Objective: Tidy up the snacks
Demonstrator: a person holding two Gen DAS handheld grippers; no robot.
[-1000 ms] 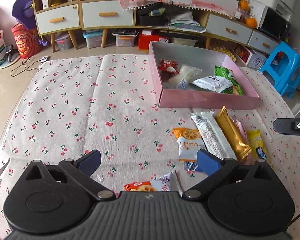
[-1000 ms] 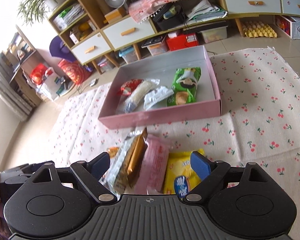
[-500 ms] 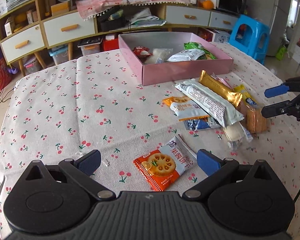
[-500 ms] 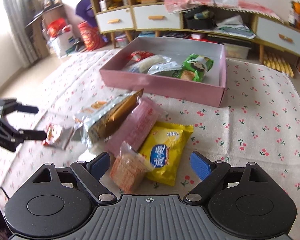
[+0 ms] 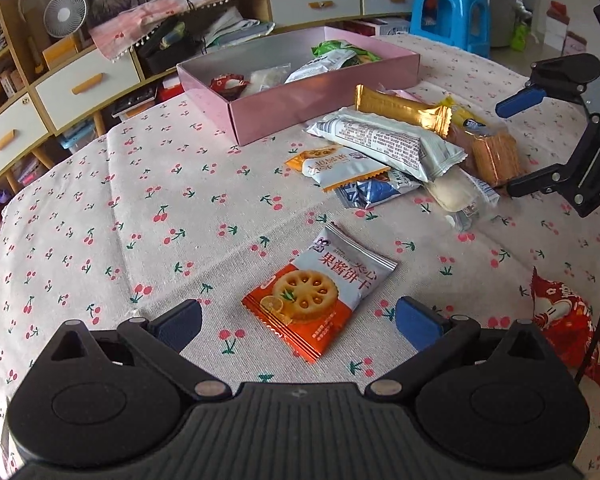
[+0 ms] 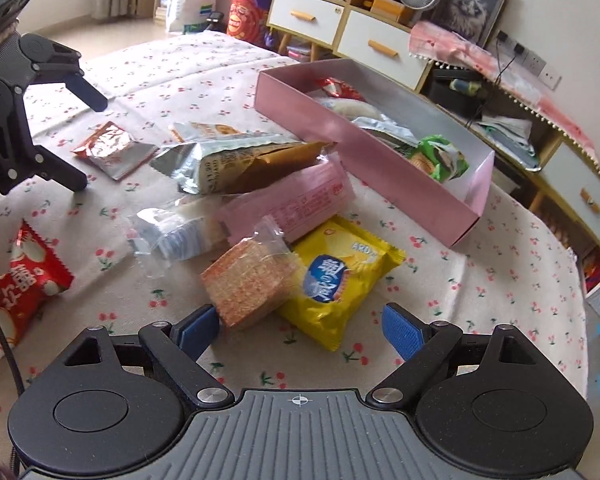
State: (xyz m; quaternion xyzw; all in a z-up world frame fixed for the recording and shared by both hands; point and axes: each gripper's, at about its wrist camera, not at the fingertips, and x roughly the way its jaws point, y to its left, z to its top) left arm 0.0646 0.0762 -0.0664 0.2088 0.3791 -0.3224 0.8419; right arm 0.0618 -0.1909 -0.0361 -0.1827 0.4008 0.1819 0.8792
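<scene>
We see the left hand-held gripper [image 5: 298,318] spread wide over an orange-and-white biscuit packet [image 5: 320,294] lying on the cherry-print tablecloth [image 5: 100,216], pads clear of it. The right hand-held gripper [image 6: 300,326] is likewise spread, empty, before the yellow cracker packet [image 6: 340,280] in the snack pile beside the pink box [image 6: 364,136].

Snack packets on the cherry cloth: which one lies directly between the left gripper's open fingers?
The orange-and-silver biscuit packet printed with a round jam biscuit. It lies alone before the left gripper, apart from the heap beside the pink box.
</scene>
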